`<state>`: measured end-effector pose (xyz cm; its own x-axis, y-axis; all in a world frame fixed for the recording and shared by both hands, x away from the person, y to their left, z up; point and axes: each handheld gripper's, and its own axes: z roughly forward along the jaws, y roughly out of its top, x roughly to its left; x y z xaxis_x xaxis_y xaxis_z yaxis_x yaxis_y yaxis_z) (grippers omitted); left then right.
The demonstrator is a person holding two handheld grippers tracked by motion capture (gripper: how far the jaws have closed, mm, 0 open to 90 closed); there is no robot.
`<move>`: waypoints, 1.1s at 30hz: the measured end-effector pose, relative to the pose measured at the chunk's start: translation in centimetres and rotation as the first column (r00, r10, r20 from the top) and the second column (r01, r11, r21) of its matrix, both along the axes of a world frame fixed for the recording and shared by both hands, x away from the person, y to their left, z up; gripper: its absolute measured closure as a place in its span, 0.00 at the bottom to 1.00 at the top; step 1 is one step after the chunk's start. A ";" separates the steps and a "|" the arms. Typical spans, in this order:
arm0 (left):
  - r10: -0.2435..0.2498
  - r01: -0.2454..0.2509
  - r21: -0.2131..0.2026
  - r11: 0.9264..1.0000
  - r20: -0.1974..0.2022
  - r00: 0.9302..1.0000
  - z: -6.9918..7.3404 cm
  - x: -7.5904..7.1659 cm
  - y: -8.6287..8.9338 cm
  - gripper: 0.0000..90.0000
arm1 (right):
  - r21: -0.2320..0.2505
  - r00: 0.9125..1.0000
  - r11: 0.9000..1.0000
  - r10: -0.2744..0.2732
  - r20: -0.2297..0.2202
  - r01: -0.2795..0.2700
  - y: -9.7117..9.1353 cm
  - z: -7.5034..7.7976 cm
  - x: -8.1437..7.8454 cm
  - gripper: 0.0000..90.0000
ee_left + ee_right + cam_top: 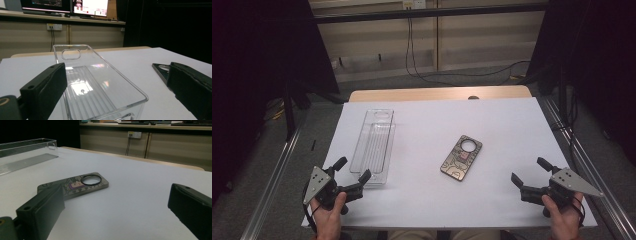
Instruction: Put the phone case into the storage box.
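Note:
A dark patterned phone case [461,157] with a round ring on its top face lies flat on the white sheet near the middle of the table. A clear plastic tray [373,146] lies lengthwise at the left, empty. My left gripper [353,169] rests at the front left, open, its jaws either side of the tray's near end [130,100] without touching it. At the front right my right gripper [530,171] stands open with nothing between its jaws, pointing toward the phone case [75,186], a short way off.
The white sheet [492,120] covers most of the wooden table [437,93]. Metal rails [269,180] run along both sides of the table. Black curtains hang at left and right, and cables [412,55] hang down the back wall.

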<state>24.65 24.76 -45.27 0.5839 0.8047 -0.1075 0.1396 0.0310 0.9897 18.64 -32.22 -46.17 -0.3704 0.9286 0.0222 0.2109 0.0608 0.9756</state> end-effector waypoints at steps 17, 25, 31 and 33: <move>-0.004 0.004 -0.011 1.000 -0.023 1.000 -0.1 -0.3 0.0 0.02 | 0.048 0.999 0.998 0.040 -0.022 -0.039 0.5 -0.3 0.4 0.00; -0.028 0.028 -0.011 1.000 -0.006 1.000 0.1 -0.9 0.3 0.02 | 0.035 0.998 0.998 0.062 -0.019 -0.061 1.6 -0.1 0.5 0.00; -0.027 0.027 -0.014 1.000 -0.014 1.000 -0.1 -0.9 0.4 0.02 | 0.070 0.996 0.994 0.086 -0.016 -0.085 2.7 -0.2 0.9 0.00; -0.024 0.024 -0.013 1.000 -0.015 1.000 -0.1 -0.9 0.4 0.02 | 0.058 0.996 0.995 0.087 -0.017 -0.086 2.8 -0.2 1.0 0.00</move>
